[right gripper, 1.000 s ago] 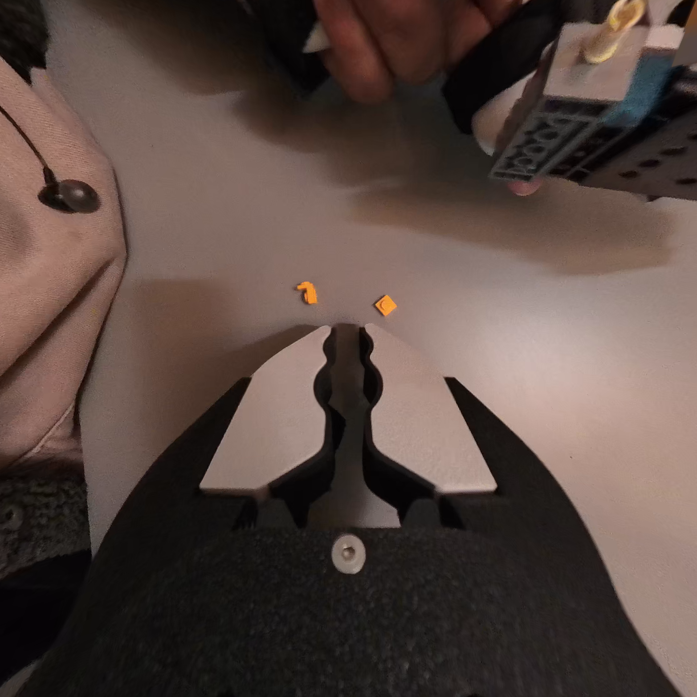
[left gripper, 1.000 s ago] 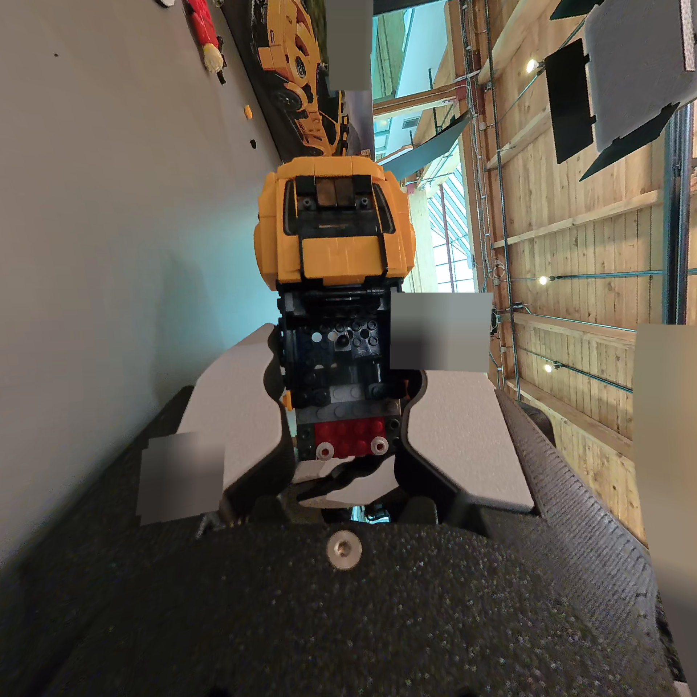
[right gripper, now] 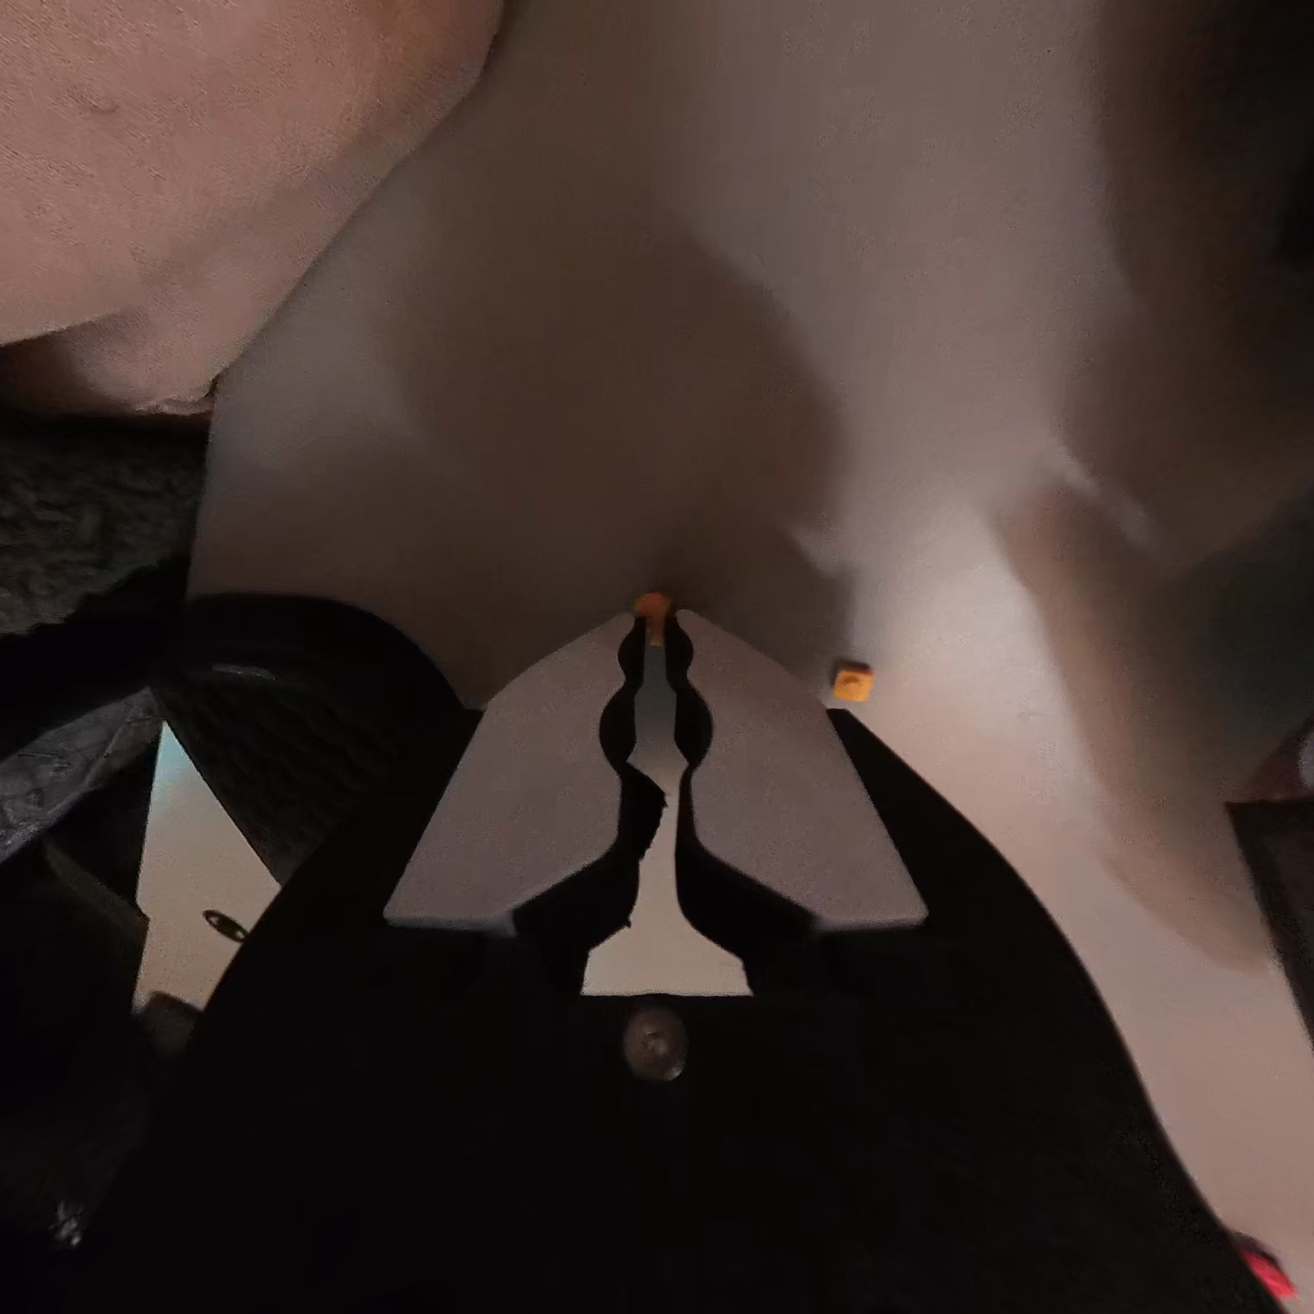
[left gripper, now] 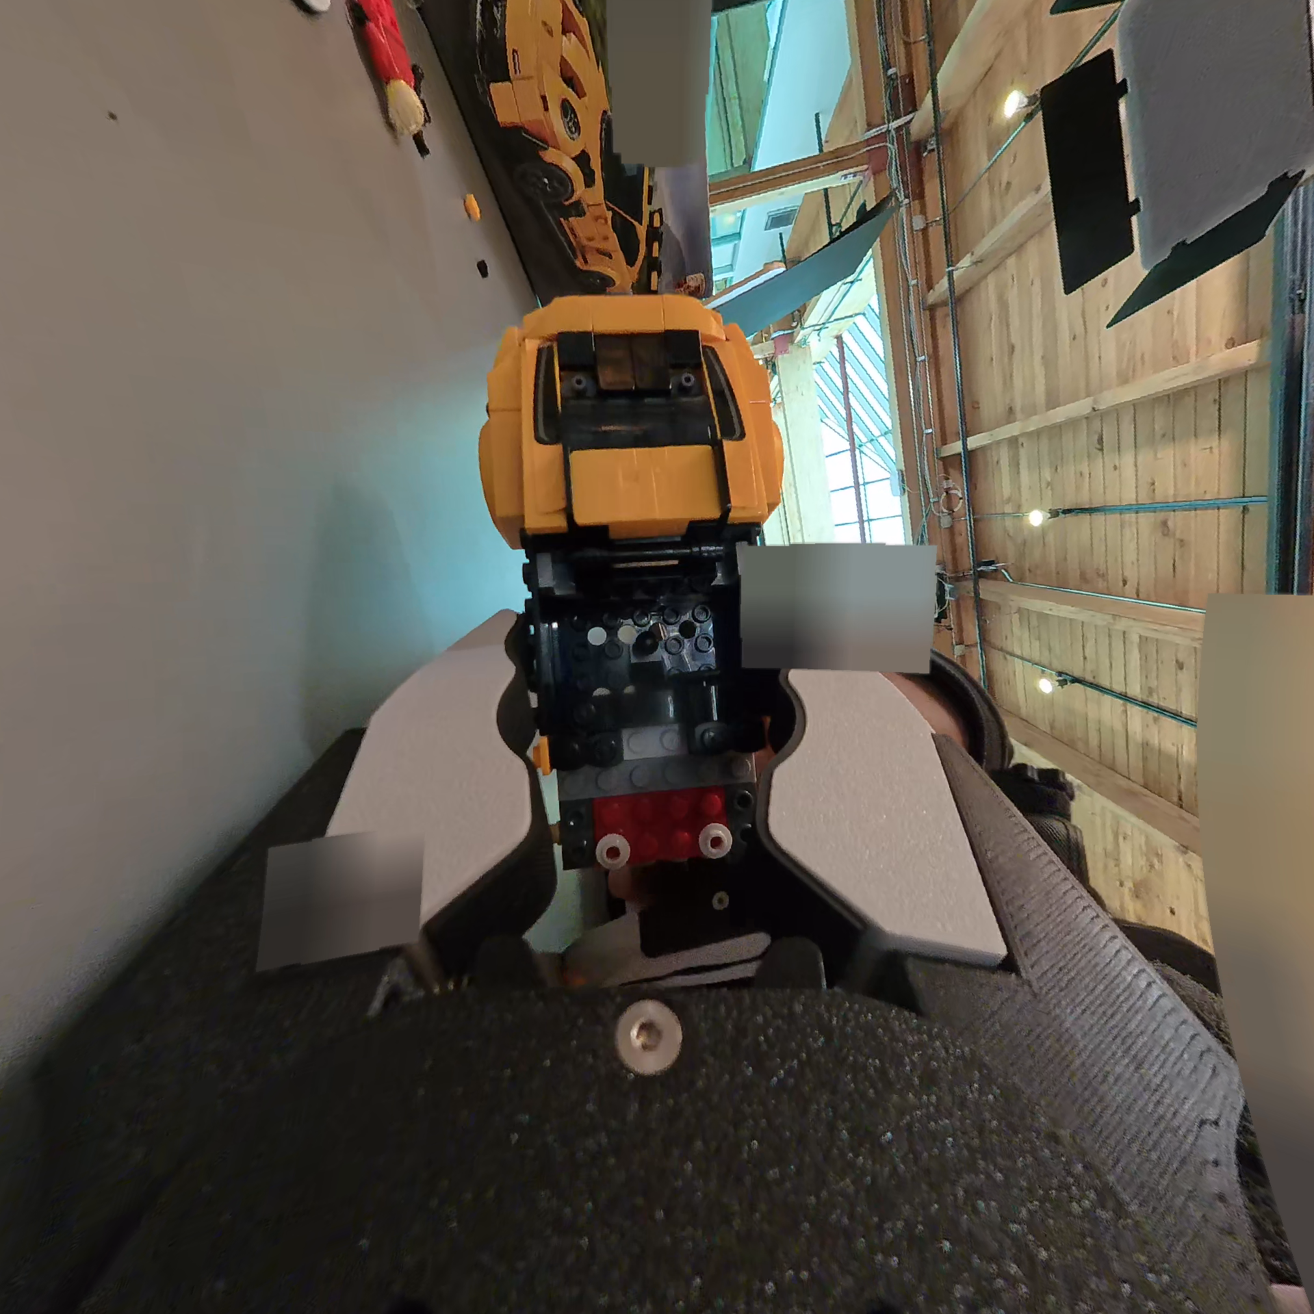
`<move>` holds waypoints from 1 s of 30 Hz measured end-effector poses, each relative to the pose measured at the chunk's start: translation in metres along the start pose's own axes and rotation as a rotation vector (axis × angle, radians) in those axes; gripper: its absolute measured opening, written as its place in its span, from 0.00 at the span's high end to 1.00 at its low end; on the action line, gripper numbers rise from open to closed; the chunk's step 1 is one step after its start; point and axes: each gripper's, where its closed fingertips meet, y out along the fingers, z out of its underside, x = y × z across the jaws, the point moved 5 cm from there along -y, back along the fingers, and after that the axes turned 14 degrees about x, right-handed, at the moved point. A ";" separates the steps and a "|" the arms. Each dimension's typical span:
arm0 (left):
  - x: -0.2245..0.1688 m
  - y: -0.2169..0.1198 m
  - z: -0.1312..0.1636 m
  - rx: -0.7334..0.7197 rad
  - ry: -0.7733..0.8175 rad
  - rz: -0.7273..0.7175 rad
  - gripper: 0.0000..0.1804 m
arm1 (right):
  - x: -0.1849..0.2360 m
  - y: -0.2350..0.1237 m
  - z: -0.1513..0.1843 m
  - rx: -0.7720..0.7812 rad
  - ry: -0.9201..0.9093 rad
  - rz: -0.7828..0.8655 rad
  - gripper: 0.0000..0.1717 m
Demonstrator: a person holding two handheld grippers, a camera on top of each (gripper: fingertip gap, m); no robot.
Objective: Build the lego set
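My left gripper [left gripper: 650, 650] is shut on a brick-built car [left gripper: 633, 441] with an orange body and a black studded chassis. Both pads press the chassis sides, and a red brick section [left gripper: 661, 825] sits deep between the fingers. The car is held off the table. In the right wrist view my right gripper [right gripper: 654, 624] is low over the white table [right gripper: 569, 320], shut on a tiny orange piece [right gripper: 653, 610] pinched at the very fingertips. A second small orange square piece [right gripper: 851, 682] lies on the table just right of the right finger [right gripper: 754, 746].
A box picturing an orange car [left gripper: 562, 142] stands at the far side of the table. A red item [left gripper: 387, 71] and a small orange bit [left gripper: 471, 205] lie near it. A person's beige sleeve [right gripper: 178, 178] is at upper left. Shadows cover much of the table. One gripper's finger ends stand about 15 cm off the other's.
My right gripper moved forward onto the hooked orange piece that lay ahead of its tips and closed on it. The left gripper still holds the car as before.
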 end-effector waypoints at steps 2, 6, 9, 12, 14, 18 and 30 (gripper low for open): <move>0.001 -0.001 -0.001 -0.004 0.000 -0.003 0.65 | -0.007 -0.004 -0.003 -0.003 0.000 0.038 0.96; 0.000 0.000 0.000 0.001 0.001 -0.001 0.64 | -0.015 -0.009 0.001 -0.067 0.076 0.105 0.92; -0.001 0.000 0.001 0.007 0.003 0.001 0.65 | -0.015 -0.014 0.009 -0.158 0.182 0.167 0.89; -0.001 0.001 0.001 0.008 0.009 -0.003 0.65 | -0.014 -0.018 0.019 -0.277 0.358 0.229 0.89; -0.001 0.001 0.001 0.008 0.010 -0.004 0.64 | -0.011 -0.018 0.025 -0.375 0.522 0.226 0.90; -0.002 0.002 0.003 0.012 0.012 -0.003 0.64 | 0.002 -0.005 0.028 -0.624 0.854 0.106 0.94; -0.003 0.004 0.005 0.023 0.017 -0.002 0.64 | 0.009 0.010 0.013 -0.845 1.081 -0.009 0.94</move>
